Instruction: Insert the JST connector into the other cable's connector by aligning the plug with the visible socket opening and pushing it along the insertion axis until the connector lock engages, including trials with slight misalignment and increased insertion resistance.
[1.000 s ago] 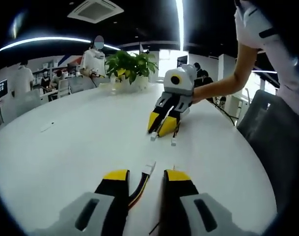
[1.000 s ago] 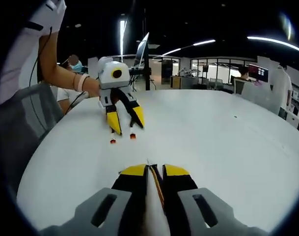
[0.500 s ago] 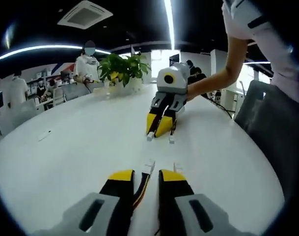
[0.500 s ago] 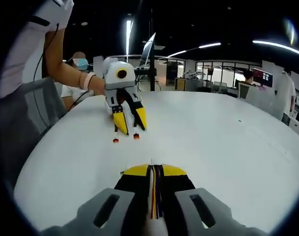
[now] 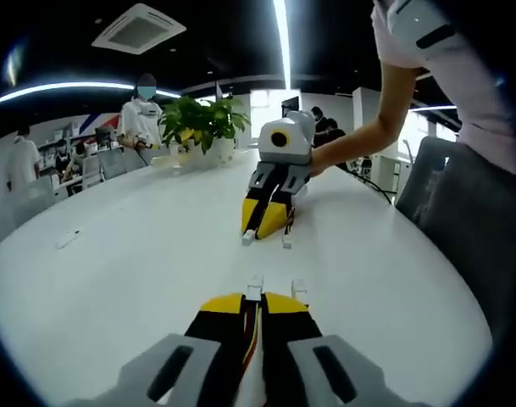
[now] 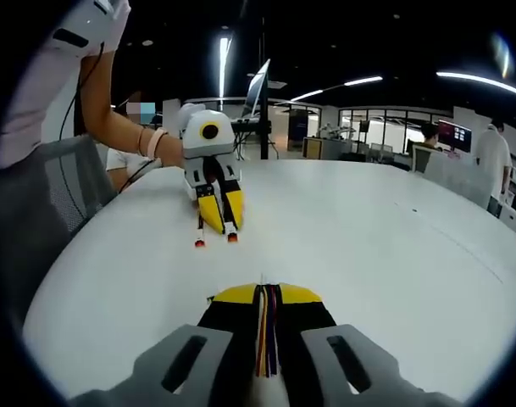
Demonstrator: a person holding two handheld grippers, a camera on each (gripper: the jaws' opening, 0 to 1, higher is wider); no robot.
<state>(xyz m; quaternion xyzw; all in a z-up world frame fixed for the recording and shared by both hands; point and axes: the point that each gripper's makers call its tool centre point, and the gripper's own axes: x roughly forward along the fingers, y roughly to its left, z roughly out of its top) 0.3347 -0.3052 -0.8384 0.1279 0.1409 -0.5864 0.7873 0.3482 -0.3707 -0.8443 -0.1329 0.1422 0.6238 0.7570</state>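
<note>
In the left gripper view my left gripper is shut on a cable of coloured wires, whose white connector sticks out just past the yellow tips. A second small white connector lies beside it on the white table. Farther ahead my right gripper faces me, with a white plug at its tips. In the right gripper view the right gripper is shut on a bundle of coloured wires. The left gripper faces it, with two small red-tipped ends on the table.
A potted green plant stands at the table's far edge. A grey chair is beside the person holding the grippers. Several other people stand or sit in the office behind. A small flat object lies at the left of the table.
My left jaws have come together from open onto the cable. The right jaws have pinched tighter on their wires. Both grippers face each other much as before.
</note>
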